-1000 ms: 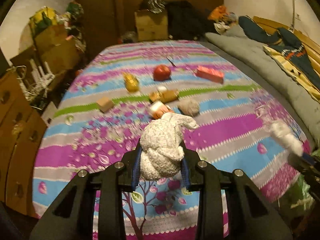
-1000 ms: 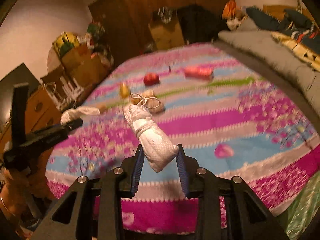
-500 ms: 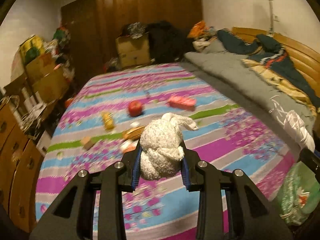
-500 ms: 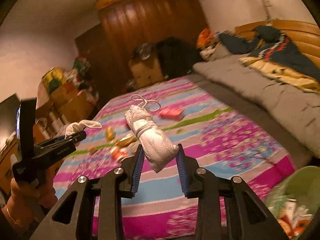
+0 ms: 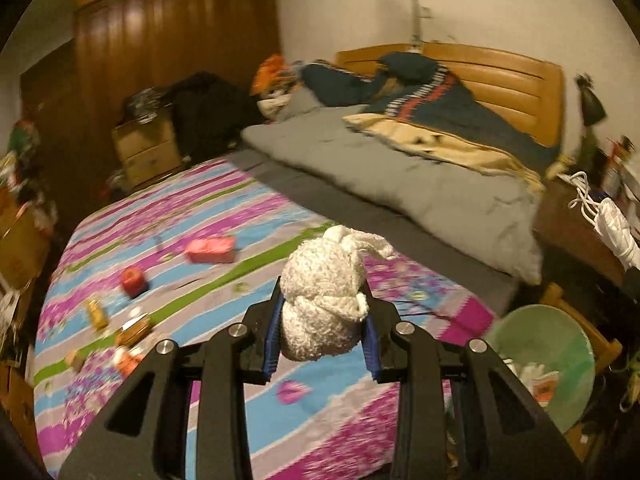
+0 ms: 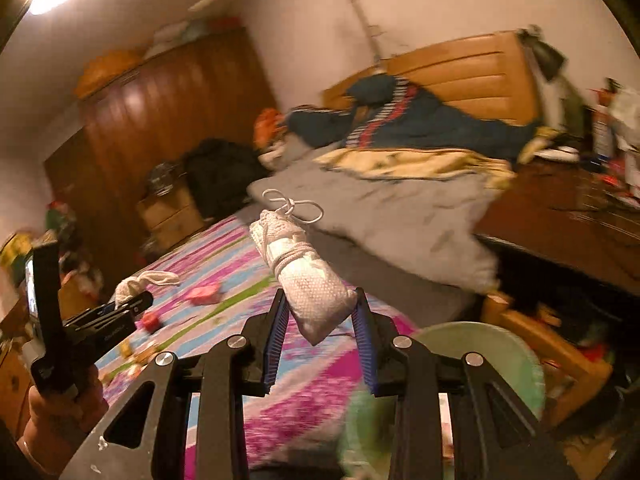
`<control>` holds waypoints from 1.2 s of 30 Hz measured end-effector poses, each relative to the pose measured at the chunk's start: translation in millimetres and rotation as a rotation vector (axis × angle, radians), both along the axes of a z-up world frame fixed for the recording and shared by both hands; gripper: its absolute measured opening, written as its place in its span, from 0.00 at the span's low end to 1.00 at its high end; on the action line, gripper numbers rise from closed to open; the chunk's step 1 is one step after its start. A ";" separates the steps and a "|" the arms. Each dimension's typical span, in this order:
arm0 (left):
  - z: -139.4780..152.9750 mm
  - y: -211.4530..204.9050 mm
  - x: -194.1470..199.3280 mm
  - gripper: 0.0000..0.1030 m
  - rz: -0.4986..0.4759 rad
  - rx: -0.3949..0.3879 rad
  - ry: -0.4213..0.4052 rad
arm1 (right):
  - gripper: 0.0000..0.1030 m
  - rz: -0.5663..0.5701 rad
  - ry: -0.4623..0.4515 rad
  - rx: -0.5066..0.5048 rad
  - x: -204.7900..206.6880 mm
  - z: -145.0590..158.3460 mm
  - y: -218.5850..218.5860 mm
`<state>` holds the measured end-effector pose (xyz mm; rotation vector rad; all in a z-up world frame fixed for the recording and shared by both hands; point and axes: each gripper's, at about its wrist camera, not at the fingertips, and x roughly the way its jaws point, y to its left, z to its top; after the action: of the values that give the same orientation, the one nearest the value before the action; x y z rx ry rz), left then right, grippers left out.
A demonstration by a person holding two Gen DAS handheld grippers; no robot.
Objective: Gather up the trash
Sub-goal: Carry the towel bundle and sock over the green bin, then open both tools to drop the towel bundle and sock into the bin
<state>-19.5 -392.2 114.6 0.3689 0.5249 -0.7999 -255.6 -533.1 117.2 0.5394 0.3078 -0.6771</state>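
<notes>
My left gripper (image 5: pixel 322 324) is shut on a knotted, fluffy white cloth bundle (image 5: pixel 320 300), held in the air above the near corner of the bed. My right gripper (image 6: pixel 322 318) is shut on a white pouch tied with white cord (image 6: pixel 308 276), held above the rim of a pale green bin (image 6: pixel 480 344). The bin also shows in the left wrist view (image 5: pixel 552 356), low right, with trash inside. The left gripper and its bundle (image 6: pixel 136 282) show at the left of the right wrist view.
The striped floral bedspread (image 5: pixel 224 216) holds a pink box (image 5: pixel 211 249), a red round object (image 5: pixel 133 281) and several small items (image 5: pixel 120 336). A grey quilt (image 5: pixel 400 176), wooden headboard (image 5: pixel 508 84), wardrobe (image 5: pixel 168 68), cardboard box (image 5: pixel 146 152) and a cluttered side table (image 6: pixel 568 208) surround it.
Both grippers have swung right and lifted away from the bedspread toward the bed's corner. The green bin has come into view under the right gripper. Both stay shut on their bundles.
</notes>
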 end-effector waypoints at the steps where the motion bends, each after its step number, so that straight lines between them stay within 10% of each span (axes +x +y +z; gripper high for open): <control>1: -1.5 -10.9 -8.0 0.30 -0.027 0.005 -0.005 | 0.33 -0.021 0.002 0.008 -8.7 -2.0 -5.9; 19: -63.3 -146.0 -111.8 0.30 -0.510 0.208 0.185 | 0.33 -0.294 0.147 0.107 -122.0 -54.7 -50.9; 27: -106.8 -157.3 -129.3 0.31 -0.568 0.322 0.249 | 0.33 -0.277 0.175 0.207 -124.3 -88.5 -52.4; 31: -105.1 -163.8 -128.5 0.62 -0.559 0.316 0.232 | 0.46 -0.252 0.195 0.214 -111.6 -96.6 -57.9; 36: -102.1 -159.9 -118.5 0.63 -0.539 0.308 0.218 | 0.47 -0.266 0.187 0.210 -111.3 -96.4 -60.7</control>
<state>-138.0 -552.1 12.4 0.7306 0.7710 -1.2929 -366.9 -593.8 20.8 0.7265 0.4920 -0.9620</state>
